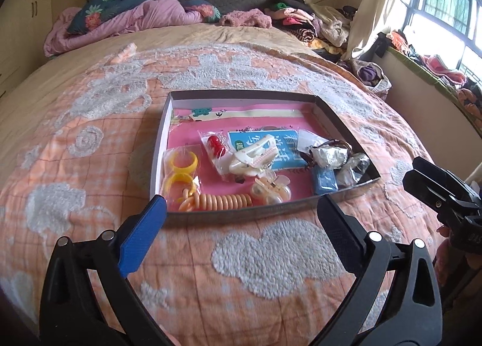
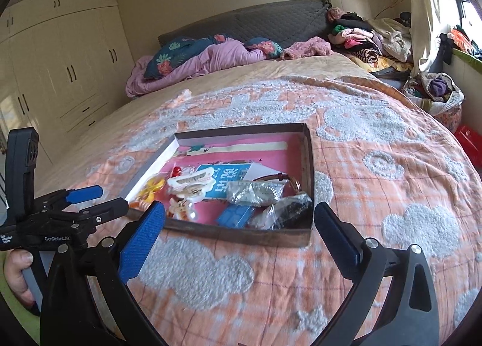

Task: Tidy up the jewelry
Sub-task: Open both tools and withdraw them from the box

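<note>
Shallow box [image 1: 346, 195] of jewelry resting on the bed's quilt [image 1: 271, 258], toward the foot edge, long axis running across both views. Left hand-held gripper [image 1: 241, 216] and right hand-held gripper [image 2: 239, 219] both stand wide open, empty, just short of the box's near wall. The left faces the orange bead coil [image 1: 224, 202]; the right is nearer the bagged watch [image 2: 256, 192], probably its next target.

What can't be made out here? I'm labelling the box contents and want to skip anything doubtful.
- Foil packets: contents hidden by crinkled wrapping, left wrist view.
- Dark bag: contents unreadable, glare and blur, right wrist view.
- Box near-left corner: covered by the right gripper's blue pad.
- Blue card print: overlapped by white clip.
</note>
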A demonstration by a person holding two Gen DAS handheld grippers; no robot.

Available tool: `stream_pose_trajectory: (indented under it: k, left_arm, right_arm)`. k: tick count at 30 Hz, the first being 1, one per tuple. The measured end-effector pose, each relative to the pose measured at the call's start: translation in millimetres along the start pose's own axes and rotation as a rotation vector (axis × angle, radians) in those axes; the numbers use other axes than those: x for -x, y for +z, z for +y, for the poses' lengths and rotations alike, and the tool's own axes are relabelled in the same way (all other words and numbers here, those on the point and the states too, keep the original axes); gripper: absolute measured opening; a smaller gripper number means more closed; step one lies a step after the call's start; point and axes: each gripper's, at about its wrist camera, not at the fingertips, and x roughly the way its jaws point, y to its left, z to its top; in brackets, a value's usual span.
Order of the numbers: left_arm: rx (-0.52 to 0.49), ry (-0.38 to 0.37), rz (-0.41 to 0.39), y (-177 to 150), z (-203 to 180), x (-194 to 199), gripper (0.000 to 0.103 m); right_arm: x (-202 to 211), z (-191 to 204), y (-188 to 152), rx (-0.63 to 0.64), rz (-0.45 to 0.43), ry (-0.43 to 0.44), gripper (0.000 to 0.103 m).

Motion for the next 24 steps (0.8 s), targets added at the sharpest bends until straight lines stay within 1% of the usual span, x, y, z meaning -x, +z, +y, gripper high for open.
stream_pose_trajectory:
  k: [5,9,12,16,19,21,24]
  left_arm:
    - [0.015,-0.004,-0.015,-16,2,20,0.093]
    - [0.029,-0.012,-0.023,-31,3,32,0.093]
    - [0.039,-0.003,-0.021,-39,5,37,0.093]
    - [0.056,-0.001,-0.009,-54,5,38,0.093]
    - [0.076,0.000,0.002,-60,5,37,0.093]
    - [0.096,-0.013,-0.004,-62,5,40,0.093]
    - [0.079,-0.005,-0.004,-62,2,41,0.093]
  right_arm:
    - [17,8,-13,0.019,-0.002,-0.003,0.099]
    - [24,14,-29,0.025,0.020,0.004,0.099]
    - [28,21,-40,0.050,0.031,0.007,0.099]
    - [33,25,-51,0.045,0.035,0.001,0.099]
    - [34,28,-55,0.057,0.036,-0.014,0.099]
    - [34,26,-54,0.050,0.033,-0.017,0.099]
    - [35,26,-54,0.044,0.029,-0.022,0.099]
